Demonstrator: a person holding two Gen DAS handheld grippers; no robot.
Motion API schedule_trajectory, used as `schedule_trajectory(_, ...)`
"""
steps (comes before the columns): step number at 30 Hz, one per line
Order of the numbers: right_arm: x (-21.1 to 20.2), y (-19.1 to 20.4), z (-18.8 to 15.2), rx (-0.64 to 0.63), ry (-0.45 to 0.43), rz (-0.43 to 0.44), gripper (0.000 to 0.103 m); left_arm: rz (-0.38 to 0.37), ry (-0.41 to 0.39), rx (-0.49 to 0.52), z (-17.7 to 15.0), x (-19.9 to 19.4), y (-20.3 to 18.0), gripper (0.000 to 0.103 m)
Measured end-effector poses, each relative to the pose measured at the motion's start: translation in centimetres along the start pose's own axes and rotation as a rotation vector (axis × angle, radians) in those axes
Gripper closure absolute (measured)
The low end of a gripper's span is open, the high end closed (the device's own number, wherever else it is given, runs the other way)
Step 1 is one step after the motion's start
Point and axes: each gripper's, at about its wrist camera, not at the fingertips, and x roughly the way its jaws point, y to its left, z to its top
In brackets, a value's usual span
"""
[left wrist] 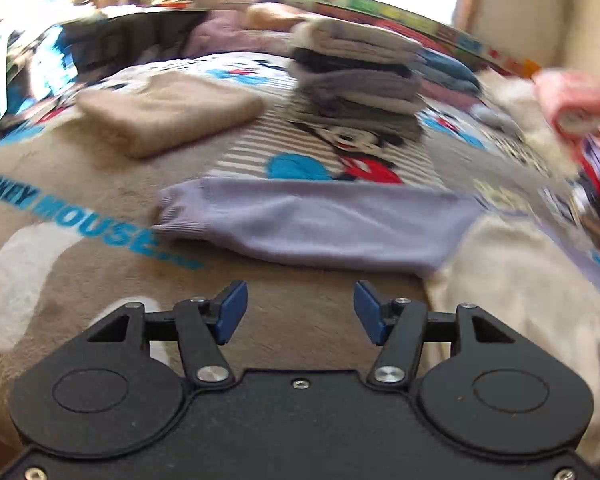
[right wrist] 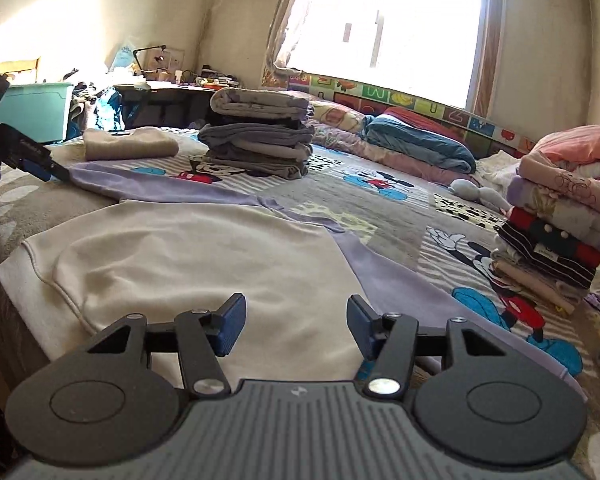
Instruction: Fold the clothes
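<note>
left gripper (left wrist: pixel 300 312) over "mickey mouse" blanket (left wrist: pixel 80 216)

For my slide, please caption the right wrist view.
Open right tongs hover over a cream-and-lilac sweatshirt spread on the bed.

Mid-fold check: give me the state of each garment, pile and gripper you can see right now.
Left gripper: open, empty.
Right gripper: open, empty.
Cream-and-lavender top: spread flat, unfolded.
Lavender sleeve: stretched out sideways.
Beige garment: folded, alone.
Grey stack: folded, piled.
Mixed-colour stack: folded, piled.

The bed blanket (left wrist: pixel 80 184) reads "MICKEY MOUSE..." in blue letters; nothing else is legible.
</note>
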Motion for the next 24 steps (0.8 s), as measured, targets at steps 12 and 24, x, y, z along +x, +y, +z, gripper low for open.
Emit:
schedule_trajectory(12,8.9,15.2,6.5,-0.175,0.079,0.415,0.044,-0.071,0.041,-0.213,6.4,8.5,7.6,0.087)
schedule_trajectory(24,10.9,18.5,4.6,-0.080,0.175,0.487,0.044,-0.122,0.104,0.153,6.2,7.4,5.9,0.069)
